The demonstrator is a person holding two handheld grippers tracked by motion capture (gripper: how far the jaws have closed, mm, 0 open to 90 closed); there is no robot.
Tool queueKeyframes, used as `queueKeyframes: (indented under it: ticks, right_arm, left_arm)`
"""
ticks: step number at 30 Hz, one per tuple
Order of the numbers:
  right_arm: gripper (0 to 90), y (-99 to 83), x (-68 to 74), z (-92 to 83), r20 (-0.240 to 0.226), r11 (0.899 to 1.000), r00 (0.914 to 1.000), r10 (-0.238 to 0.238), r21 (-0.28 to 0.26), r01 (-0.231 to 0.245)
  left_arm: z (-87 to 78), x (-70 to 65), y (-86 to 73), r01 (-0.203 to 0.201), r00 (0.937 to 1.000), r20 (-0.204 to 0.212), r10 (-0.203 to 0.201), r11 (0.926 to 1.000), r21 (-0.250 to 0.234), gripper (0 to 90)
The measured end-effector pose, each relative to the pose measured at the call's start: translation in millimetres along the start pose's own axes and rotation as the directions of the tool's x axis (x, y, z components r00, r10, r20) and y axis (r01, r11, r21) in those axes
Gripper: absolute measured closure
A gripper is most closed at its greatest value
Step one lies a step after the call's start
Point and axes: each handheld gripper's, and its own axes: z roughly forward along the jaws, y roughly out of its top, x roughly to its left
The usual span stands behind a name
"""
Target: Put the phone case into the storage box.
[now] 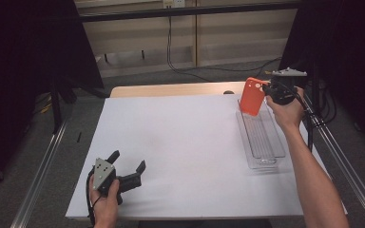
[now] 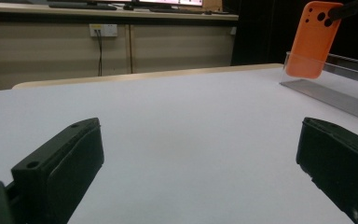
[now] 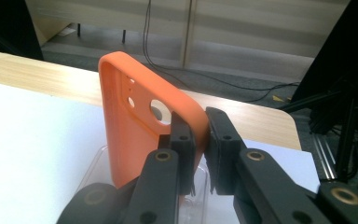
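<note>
- Step in hand: the right tool (image 1: 267, 89) is clenched on the top edge of an orange phone case (image 1: 253, 96), which hangs upright over the far end of a clear tray (image 1: 279, 153) at the desk's (image 1: 180, 142) right side.
- Next move, as judged: lower the case into the tray, then release.
- Case: rounded corners, camera cut-outs near the grip.
- Left tool (image 1: 127, 172): released, holding nothing, low over the near-left of the desk.

right gripper (image 1: 266, 89): grips orange phone case (image 1: 252, 96) | above clear tray (image 1: 262, 137)
</note>
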Motion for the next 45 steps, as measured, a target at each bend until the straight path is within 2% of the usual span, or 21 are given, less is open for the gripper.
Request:
queueKeyframes:
  ticks: [7, 18, 21, 25, 30, 37, 45]
  right_arm:
    - [82.4, -2.2, 5.2, 5.6, 0.029, 0.999, 0.9990, -0.032, 0.010, 0.032]
    - [82.4, -5.9, 9.4, 10.3, 0.041, 0.998, 0.9977, -0.055, 0.023, 0.054]
    - [82.3, -5.1, 9.5, 10.8, 0.031, 0.998, 0.9974, -0.065, 0.021, 0.065]
    - [81.8, -0.4, 7.2, 11.0, -0.046, 0.996, 0.9960, -0.077, 0.029, 0.079]
    - [81.4, 5.4, 3.2, 16.6, -0.081, 0.994, 0.9920, -0.097, 0.048, 0.101]
    - [80.9, 8.6, -4.5, 25.7, -0.095, 0.995, 0.9926, -0.076, 0.058, 0.082]
    - [79.4, 9.1, -10.1, 31.3, -0.087, 0.995, 0.9941, -0.064, 0.069, 0.071]
  left_arm:
    - [-0.7, 0.7, 0.1, 0.001, 1.0000, -0.001, -0.001, 1.0000, -0.002, 0.5]
    - [-0.9, 1.5, 0.2, 0.007, 1.0000, 0.002, -0.007, 1.0000, -0.004, 0.5]
    - [-0.6, 1.4, 0.0, 0.006, 1.0000, 0.001, -0.006, 1.0000, 0.000, 0.6]
    - [0.8, 1.0, -0.1, 0.006, 1.0000, 0.006, -0.006, 1.0000, 0.001, 0.6]
    - [2.6, -0.2, -0.1, 0.002, 1.0000, 0.010, -0.002, 1.0000, 0.006, 0.6]
    - [2.6, 1.3, -0.5, 0.003, 1.0000, 0.004, -0.003, 1.0000, 0.007, 0.6]
    - [0.4, 3.0, -0.6, 0.007, 1.0000, -0.001, -0.007, 1.0000, 0.005, 0.6]
